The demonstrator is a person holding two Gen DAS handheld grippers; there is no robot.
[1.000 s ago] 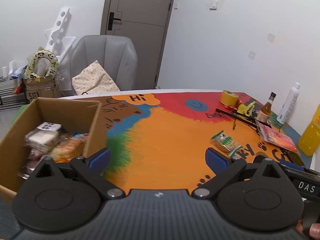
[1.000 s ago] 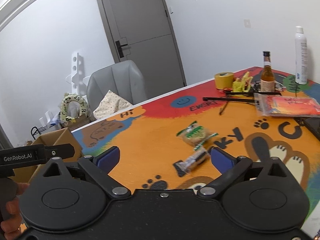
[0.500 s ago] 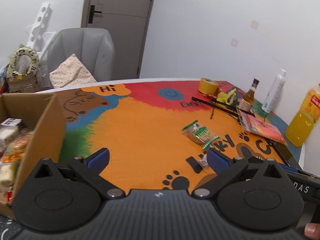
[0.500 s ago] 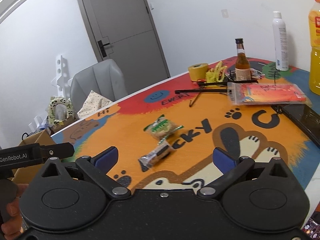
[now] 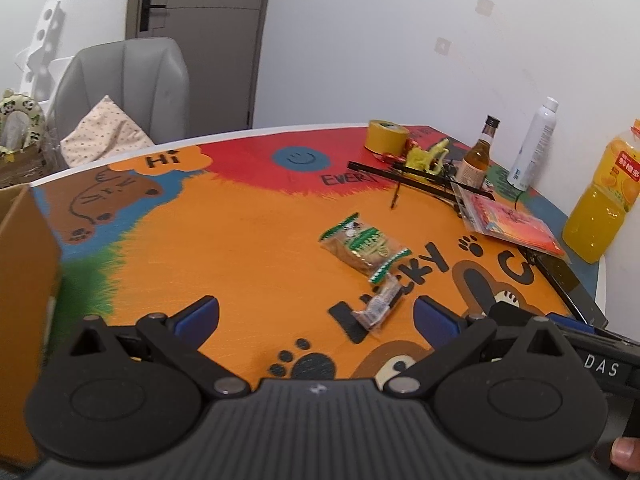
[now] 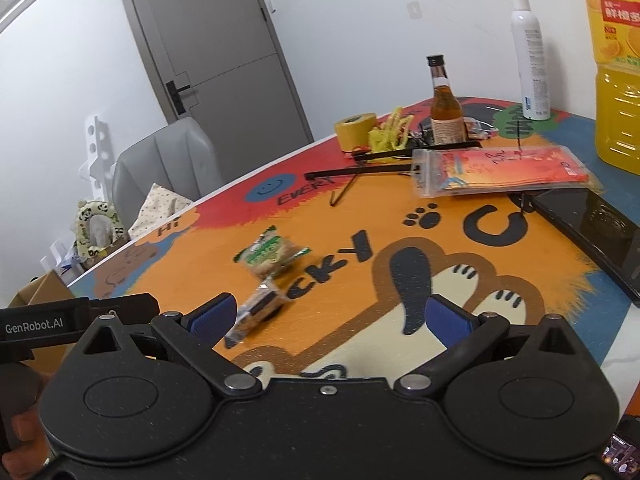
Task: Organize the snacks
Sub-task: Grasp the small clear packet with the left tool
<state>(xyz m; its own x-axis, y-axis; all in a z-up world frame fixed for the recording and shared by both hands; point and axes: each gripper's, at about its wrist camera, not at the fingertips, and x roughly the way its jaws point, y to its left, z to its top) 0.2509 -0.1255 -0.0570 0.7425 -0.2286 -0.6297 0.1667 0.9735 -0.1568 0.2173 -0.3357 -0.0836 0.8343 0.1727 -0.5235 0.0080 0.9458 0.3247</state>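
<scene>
Two snacks lie on our painted surface point(image 5: 248, 240): a green-labelled snack pack point(image 5: 362, 246) and, touching its 6 o'clock end, a small clear-wrapped bar point(image 5: 378, 306). Our left hand-held gripper point(image 5: 316, 314) and right hand-held gripper point(image 6: 328, 316) both hover released, empty. A cardboard box point(image 5: 24, 280) sits at 9 o'clock.

The walls point(image 5: 360, 40) are plain white. A gray door point(image 5: 200, 40) with a black handle point(image 5: 150, 10) is shut at the back. A gray chair point(image 5: 128, 84) stands near the door, with a dotted cushion point(image 5: 104, 136) on it. The big table point(image 5: 240, 248) is painted orange, red and blue
</scene>
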